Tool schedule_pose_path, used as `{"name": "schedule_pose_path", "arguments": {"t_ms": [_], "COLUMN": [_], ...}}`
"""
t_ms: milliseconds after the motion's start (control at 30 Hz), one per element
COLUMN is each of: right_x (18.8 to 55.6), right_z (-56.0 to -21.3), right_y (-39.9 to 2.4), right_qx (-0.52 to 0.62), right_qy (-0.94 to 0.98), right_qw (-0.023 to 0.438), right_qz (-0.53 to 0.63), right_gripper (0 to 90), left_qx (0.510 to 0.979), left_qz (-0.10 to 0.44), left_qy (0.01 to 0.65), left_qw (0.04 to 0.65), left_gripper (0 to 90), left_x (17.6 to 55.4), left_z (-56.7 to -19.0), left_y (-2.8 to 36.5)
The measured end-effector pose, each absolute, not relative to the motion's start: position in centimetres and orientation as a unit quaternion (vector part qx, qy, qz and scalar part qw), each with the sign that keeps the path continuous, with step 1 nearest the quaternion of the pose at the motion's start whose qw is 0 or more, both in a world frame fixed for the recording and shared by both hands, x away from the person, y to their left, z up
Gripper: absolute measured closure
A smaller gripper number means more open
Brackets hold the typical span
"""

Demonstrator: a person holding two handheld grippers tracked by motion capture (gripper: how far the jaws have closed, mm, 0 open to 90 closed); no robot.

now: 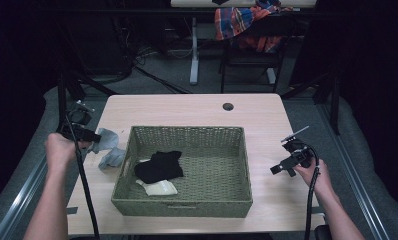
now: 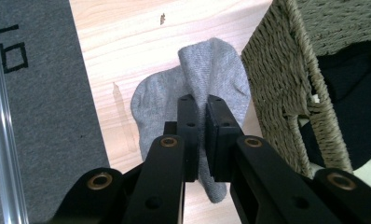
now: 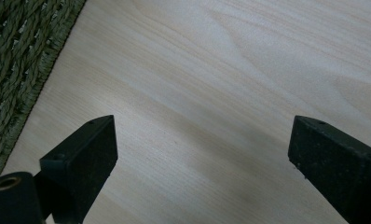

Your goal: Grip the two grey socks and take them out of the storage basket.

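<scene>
Dark room, pale wood table (image 1: 187, 107) with grey floor around it; a plaid cloth (image 1: 242, 22) draped on a chair at the far side. Woven basket (image 1: 182, 207) sits mid-table; inside it a black garment (image 1: 159, 167) over a cream piece (image 1: 159, 188), both at its left end.

Grey sock (image 2: 211, 70) lies on the table just beside the basket's left wall, outside it; a second grey piece (image 1: 112, 158) lies near it, toward the person. Left gripper (image 2: 201, 105) has its jaws pinched tight on a raised fold of the sock, fabric bunched between the pads; rest of the sock drapes loose to both sides. Right gripper (image 3: 202, 144) hovers over bare wood right of the basket, jaws wide, nothing between them.

Handling, by judgement: sock is light, soft, limp; no stiffness, so it will hang and swing from whatever point is pinched; not fragile, not slippery, knit gives pads good bite. A mid-body fold seems a fair hold; trailing ends could catch the basket rim, so lift clear before crossing over.
</scene>
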State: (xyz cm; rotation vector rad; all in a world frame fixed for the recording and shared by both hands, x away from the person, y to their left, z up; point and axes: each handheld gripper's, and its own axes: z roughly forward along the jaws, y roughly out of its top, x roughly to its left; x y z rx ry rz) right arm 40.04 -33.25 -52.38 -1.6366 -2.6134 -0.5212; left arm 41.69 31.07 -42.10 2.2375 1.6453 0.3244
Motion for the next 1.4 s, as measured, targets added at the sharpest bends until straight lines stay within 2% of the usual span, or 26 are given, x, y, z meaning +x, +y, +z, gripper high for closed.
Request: {"name": "schedule_pose_path", "arguments": {"t_ms": [1400], "right_x": [40.1], "right_z": [-52.4], "right_y": [-33.4], "right_qx": [-0.520], "right_qy": [-0.838], "right_qw": [0.010], "right_qz": [-0.163], "right_gripper": [7.8], "left_qx": [0.781], "left_qz": [0.061], "left_qy": [0.605], "left_qw": [0.139], "left_gripper": [85.7], "left_x": [43.6], "left_z": [-49.8], "left_y": [30.0]}}
